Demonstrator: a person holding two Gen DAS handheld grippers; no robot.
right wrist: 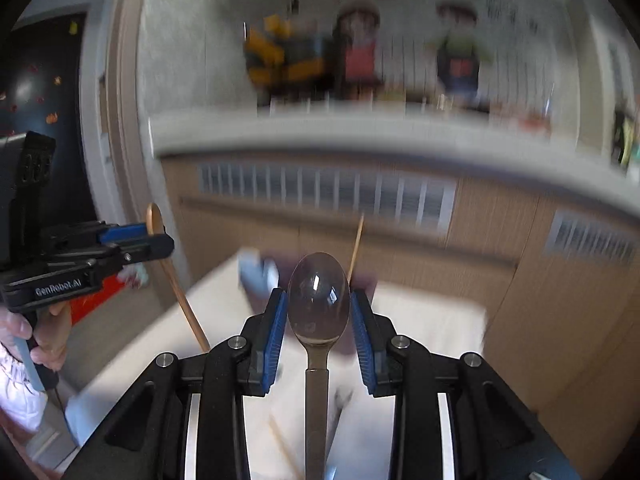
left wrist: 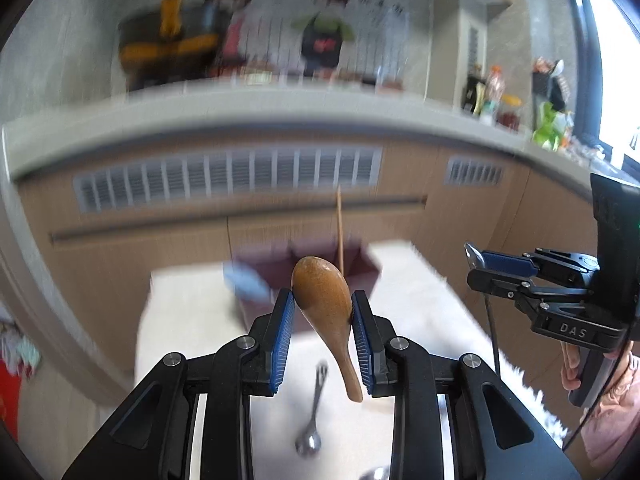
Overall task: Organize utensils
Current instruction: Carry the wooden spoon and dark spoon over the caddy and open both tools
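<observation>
While clamped, wooden spoon [left wrist: 322, 304] fills left gripper [left wrist: 323, 320].

Wooden spoon [left wrist: 324, 312], metal spoon [right wrist: 318, 308], both aloft

Brown wooden spoon [left wrist: 323, 304] between blue ribbed pads [left wrist: 283, 328] — silver metal spoon [right wrist: 318, 304], dark maroon box [left wrist: 320, 264], white table [left wrist: 420, 304], pale blue cloth [left wrist: 246, 284].

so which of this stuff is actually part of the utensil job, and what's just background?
Job:
- wooden spoon, in left tongs
- metal spoon, in right tongs
- dark holder box
- utensil on table

Background:
- counter bottles
- wall figures
</observation>
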